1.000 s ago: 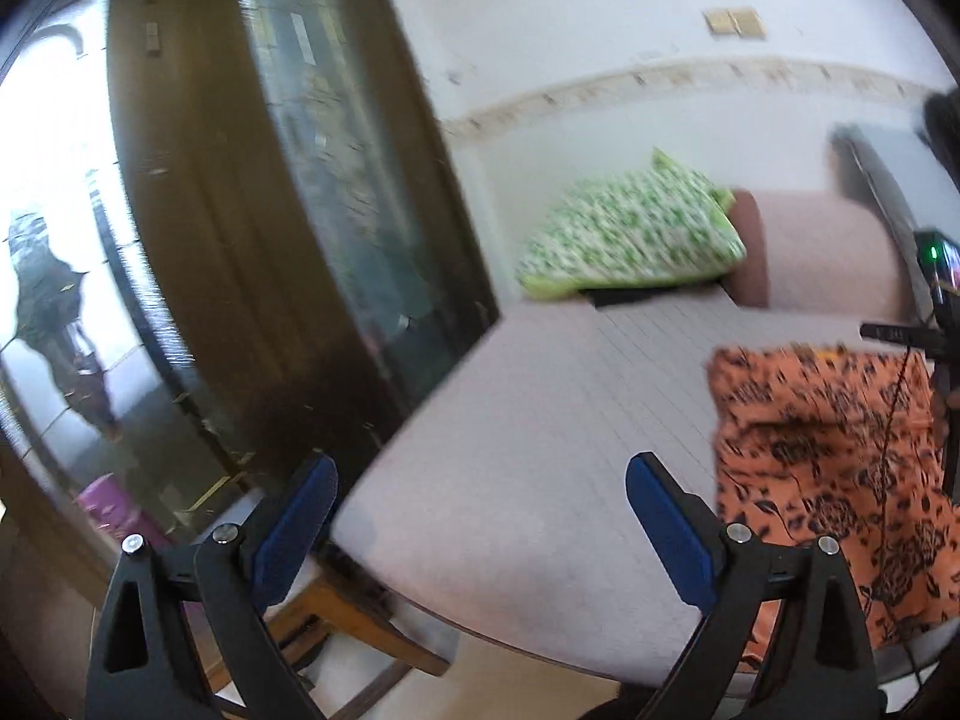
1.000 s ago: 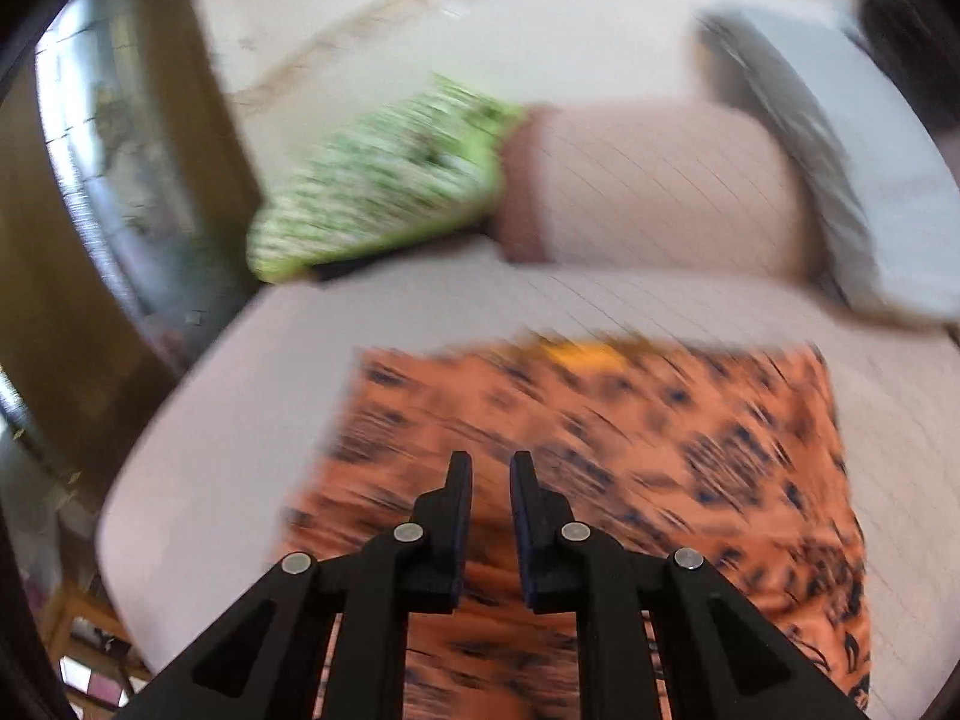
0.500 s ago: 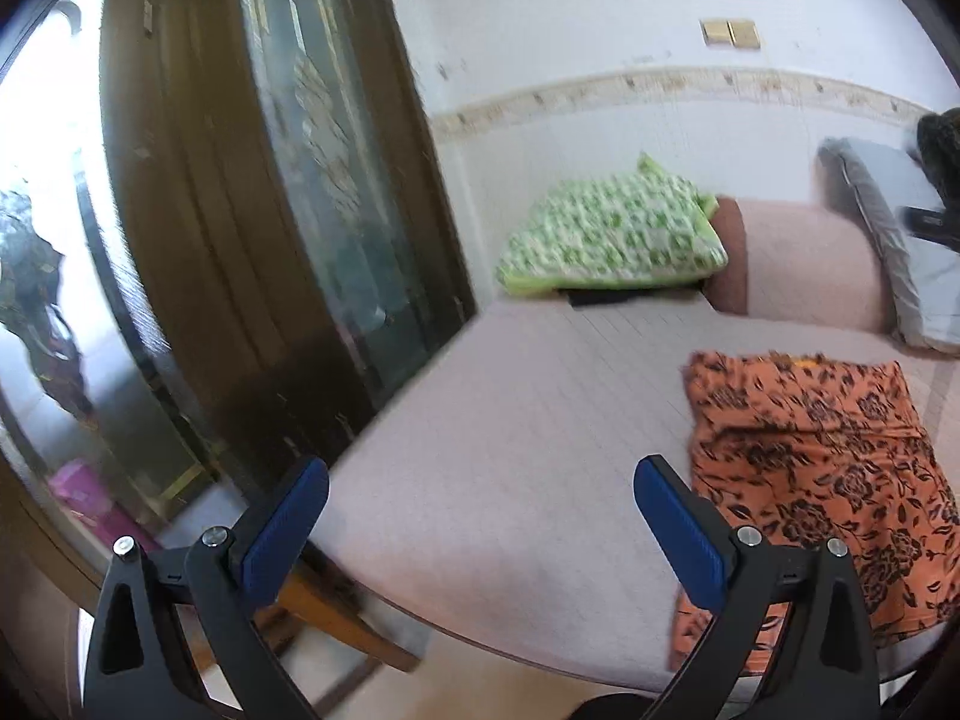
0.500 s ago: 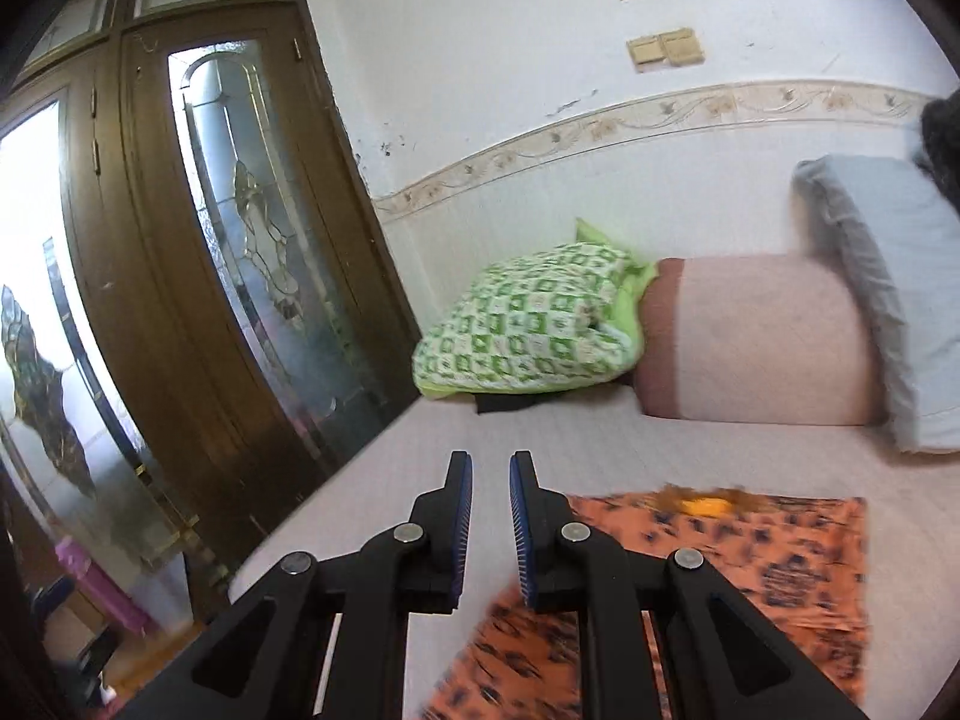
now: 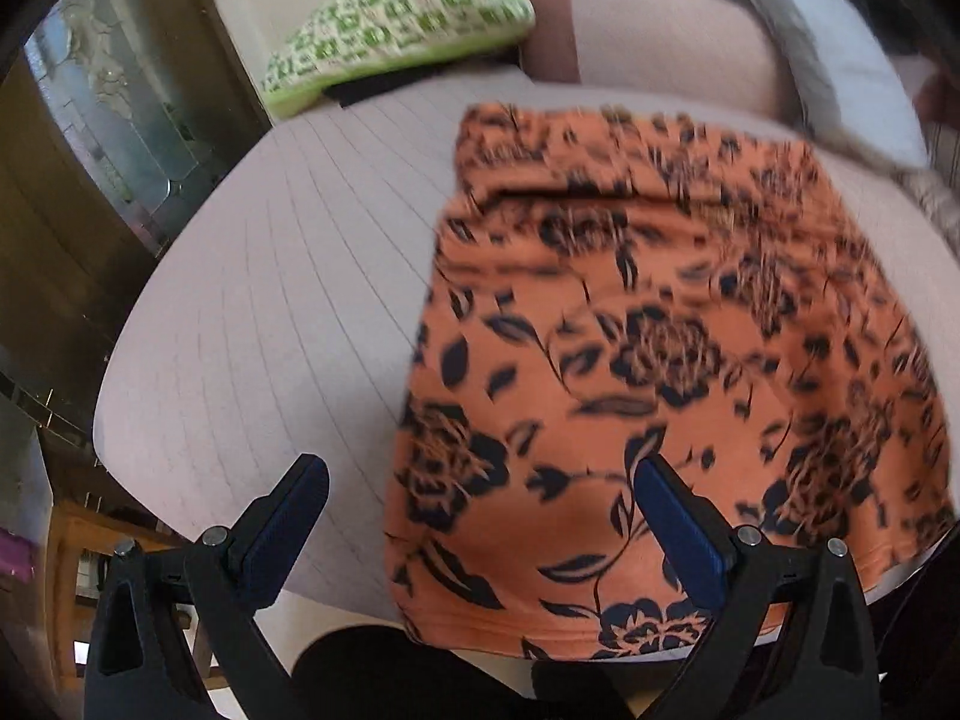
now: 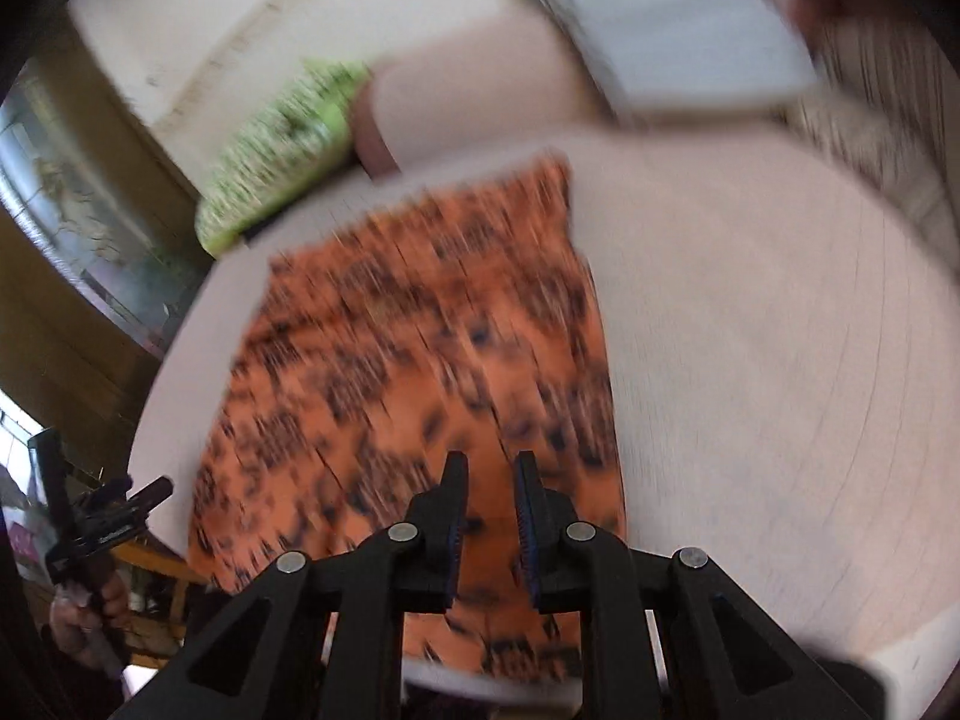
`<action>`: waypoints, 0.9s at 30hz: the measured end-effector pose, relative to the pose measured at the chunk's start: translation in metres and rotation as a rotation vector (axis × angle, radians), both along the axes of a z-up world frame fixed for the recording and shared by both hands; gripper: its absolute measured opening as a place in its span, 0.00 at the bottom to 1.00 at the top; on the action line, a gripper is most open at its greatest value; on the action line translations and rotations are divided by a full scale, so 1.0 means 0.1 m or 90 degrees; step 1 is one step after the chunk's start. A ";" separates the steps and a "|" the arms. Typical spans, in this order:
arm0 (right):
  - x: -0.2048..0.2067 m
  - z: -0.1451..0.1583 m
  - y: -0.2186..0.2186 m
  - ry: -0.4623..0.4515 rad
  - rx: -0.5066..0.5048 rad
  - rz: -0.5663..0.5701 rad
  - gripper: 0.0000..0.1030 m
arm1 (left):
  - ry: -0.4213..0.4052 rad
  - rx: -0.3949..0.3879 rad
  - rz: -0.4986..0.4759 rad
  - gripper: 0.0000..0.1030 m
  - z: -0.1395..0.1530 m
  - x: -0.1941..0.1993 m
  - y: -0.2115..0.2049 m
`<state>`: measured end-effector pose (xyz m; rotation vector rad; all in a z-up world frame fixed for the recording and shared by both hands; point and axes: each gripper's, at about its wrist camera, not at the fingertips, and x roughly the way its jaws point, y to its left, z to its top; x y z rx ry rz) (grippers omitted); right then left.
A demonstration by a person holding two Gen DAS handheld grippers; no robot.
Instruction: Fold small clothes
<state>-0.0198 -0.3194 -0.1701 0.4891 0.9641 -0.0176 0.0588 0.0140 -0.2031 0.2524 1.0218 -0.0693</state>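
An orange cloth with black flower print (image 5: 660,330) lies flat on the pale pink bed (image 5: 270,300), its near hem at the bed's front edge. My left gripper (image 5: 480,468) is wide open just above the cloth's near left corner: one finger over bare sheet, the other over the print. In the blurred right wrist view the cloth (image 6: 420,360) fills the middle. My right gripper (image 6: 491,468) hovers over its near right part; its jaws are opening, a narrow gap shows, and nothing is between them.
A green-and-white pillow (image 5: 396,24), a pink bolster (image 5: 660,42) and a grey pillow (image 5: 840,60) line the bed's far side. A dark wooden door with glass (image 5: 120,90) stands left. Bare sheet (image 6: 750,360) lies right of the cloth. A hand (image 6: 84,606) shows low left.
Both grippers have tipped downward and come in close over the cloth's near edge. The right jaws stand slightly wider apart than before. The left jaws stay wide open.
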 end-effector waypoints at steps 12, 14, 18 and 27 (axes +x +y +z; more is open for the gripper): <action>0.09 -0.61 0.33 0.083 0.074 0.058 0.18 | 0.029 0.090 0.084 0.98 -0.33 -0.15 0.58; 0.11 -0.72 0.42 0.117 0.062 0.077 0.18 | 0.061 0.099 0.083 0.98 -0.47 -0.16 0.65; 0.04 -0.80 0.48 0.151 0.049 0.096 0.18 | 0.088 0.065 0.094 0.94 -0.50 -0.25 0.87; -0.31 -0.44 -0.05 0.051 0.081 0.024 0.56 | 0.049 -0.028 0.072 0.94 -0.22 -0.53 1.26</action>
